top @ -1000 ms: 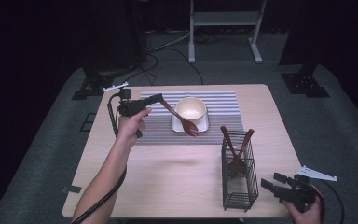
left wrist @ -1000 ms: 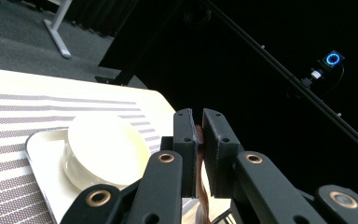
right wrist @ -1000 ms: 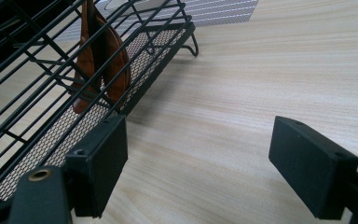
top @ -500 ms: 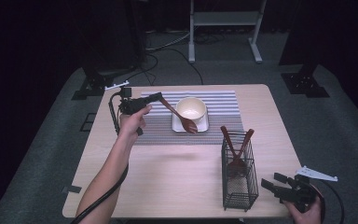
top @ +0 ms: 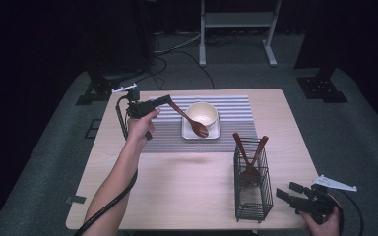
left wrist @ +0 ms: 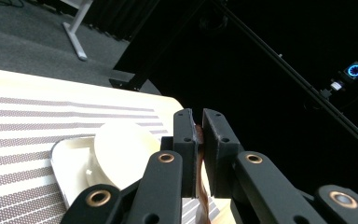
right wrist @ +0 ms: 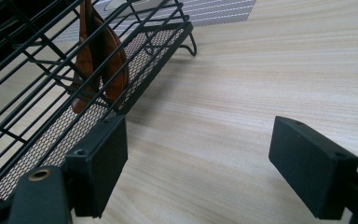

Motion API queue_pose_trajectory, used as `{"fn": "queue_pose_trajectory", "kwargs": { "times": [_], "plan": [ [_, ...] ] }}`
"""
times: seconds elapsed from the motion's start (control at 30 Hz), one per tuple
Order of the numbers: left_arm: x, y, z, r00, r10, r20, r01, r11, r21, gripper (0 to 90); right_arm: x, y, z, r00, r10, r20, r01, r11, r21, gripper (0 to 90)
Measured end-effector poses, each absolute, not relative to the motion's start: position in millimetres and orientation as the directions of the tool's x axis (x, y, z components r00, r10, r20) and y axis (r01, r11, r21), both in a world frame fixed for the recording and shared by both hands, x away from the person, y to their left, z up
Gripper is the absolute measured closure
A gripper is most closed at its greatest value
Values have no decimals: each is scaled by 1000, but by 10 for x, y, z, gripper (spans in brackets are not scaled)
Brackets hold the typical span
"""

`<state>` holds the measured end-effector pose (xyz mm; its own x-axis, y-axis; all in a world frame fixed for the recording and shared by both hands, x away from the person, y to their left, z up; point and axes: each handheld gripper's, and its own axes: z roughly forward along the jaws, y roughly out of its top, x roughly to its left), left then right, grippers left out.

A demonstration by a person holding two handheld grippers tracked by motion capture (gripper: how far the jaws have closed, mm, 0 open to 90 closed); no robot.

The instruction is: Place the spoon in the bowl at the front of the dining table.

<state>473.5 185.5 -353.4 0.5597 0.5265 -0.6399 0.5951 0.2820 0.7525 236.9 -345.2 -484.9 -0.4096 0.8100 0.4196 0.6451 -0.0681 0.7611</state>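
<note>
My left gripper [top: 166,100] hovers over the left part of the striped placemat [top: 236,105], shut on the handle of a brown wooden spoon [top: 189,120]. The spoon slants down to the right, its head at the near rim of the cream bowl [top: 205,112], which sits on a small white tray [top: 186,132]. In the left gripper view the jaws [left wrist: 199,122] pinch the spoon handle [left wrist: 200,186], with the bowl [left wrist: 121,154] to their left. My right gripper [top: 288,191] rests open at the table's near right corner, with nothing between its fingers [right wrist: 200,140].
A black wire basket [top: 251,196] stands just left of the right gripper and holds wooden utensils [top: 248,147]; its mesh floor [right wrist: 37,140] lies close to the left jaw. Bare wood spreads across the table's front [top: 177,187]. Stands and cables sit on the floor behind.
The left gripper and the spoon have drifted slightly toward the far side of the table. The right gripper has kept still.
</note>
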Motion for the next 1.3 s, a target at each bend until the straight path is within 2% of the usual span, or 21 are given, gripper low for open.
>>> {"fn": "queue_pose_trajectory", "kwargs": {
  "times": [1.3],
  "plan": [
    [5065,1836,-3643,503,558,-660,601,323,731,844,2361,-3469,-4862,-404,809,426,649,-75,757,183]
  ]
}}
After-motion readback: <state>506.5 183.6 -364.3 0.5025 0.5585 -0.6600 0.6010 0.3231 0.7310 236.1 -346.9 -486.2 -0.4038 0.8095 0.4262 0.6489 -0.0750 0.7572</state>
